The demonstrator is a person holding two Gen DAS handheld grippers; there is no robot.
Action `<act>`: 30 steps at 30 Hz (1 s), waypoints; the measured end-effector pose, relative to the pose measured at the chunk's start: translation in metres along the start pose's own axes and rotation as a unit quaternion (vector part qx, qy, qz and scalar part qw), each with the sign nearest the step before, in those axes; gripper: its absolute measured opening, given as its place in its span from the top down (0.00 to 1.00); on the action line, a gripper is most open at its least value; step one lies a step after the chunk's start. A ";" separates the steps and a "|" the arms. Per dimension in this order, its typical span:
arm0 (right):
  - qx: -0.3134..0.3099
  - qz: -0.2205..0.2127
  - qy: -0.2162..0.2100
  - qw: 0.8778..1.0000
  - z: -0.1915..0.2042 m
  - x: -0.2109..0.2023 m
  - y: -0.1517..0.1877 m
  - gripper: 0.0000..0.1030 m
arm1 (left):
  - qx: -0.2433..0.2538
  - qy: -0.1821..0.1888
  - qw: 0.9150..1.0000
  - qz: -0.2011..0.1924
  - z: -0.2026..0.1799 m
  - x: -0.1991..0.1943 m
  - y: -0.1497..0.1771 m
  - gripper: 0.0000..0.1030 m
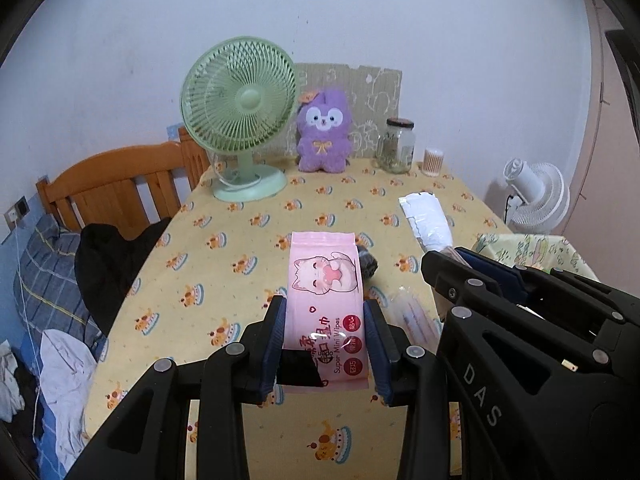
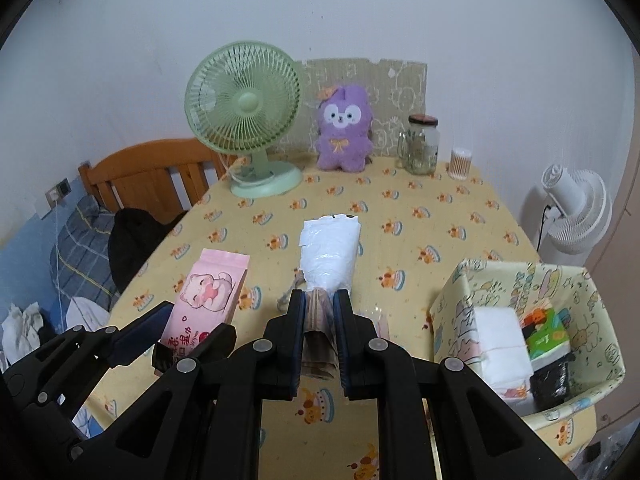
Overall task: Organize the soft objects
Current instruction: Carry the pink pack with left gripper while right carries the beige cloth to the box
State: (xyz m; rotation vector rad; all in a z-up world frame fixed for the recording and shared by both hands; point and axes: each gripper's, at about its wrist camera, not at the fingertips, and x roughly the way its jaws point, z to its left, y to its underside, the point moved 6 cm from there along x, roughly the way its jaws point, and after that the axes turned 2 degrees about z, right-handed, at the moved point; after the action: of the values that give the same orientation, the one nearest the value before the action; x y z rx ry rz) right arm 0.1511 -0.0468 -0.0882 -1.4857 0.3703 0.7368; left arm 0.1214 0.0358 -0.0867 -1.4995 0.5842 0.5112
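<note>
My left gripper is shut on a pink pack of wet wipes with a cat picture, held above the yellow tablecloth. The pack also shows in the right wrist view, low at the left. My right gripper is shut on a white plastic-wrapped pack with a brownish end between its fingers; the pack shows at the right of the left wrist view. A patterned fabric basket at the right holds white tissues and a green packet. A purple plush toy sits at the table's back.
A green desk fan stands at the back left. A glass jar and a cotton swab tub stand at the back right. A small grey object and a clear wrapper lie on the cloth. A wooden bed frame lies left, a white floor fan right.
</note>
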 end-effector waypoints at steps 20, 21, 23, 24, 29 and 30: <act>0.004 -0.025 0.011 1.000 -0.030 -0.025 -0.006 0.83 | 0.012 0.008 1.000 -0.025 -0.033 -0.011 -0.012 0.62; 0.005 -0.026 0.012 1.000 -0.032 -0.026 -0.006 0.83 | 0.013 0.010 1.000 -0.025 -0.036 -0.010 -0.013 0.62; 0.007 -0.026 0.016 1.000 -0.038 -0.027 -0.006 0.83 | 0.016 0.013 0.999 -0.025 -0.043 -0.008 -0.014 0.62; 0.009 -0.026 0.017 0.999 -0.041 -0.027 -0.006 0.83 | 0.018 0.014 0.999 -0.025 -0.046 -0.008 -0.014 0.62; 0.015 -0.029 0.023 0.999 -0.056 -0.030 -0.007 0.83 | 0.026 0.021 0.999 -0.027 -0.060 -0.005 -0.019 0.62; 0.016 -0.029 0.024 0.999 -0.058 -0.030 -0.007 0.83 | 0.027 0.022 0.999 -0.027 -0.063 -0.005 -0.020 0.62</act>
State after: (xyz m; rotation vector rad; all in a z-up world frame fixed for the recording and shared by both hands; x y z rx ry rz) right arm 0.1459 -0.1095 -0.0679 -1.4791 0.3720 0.6466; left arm 0.1272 -0.0268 -0.0673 -1.4745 0.5850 0.4191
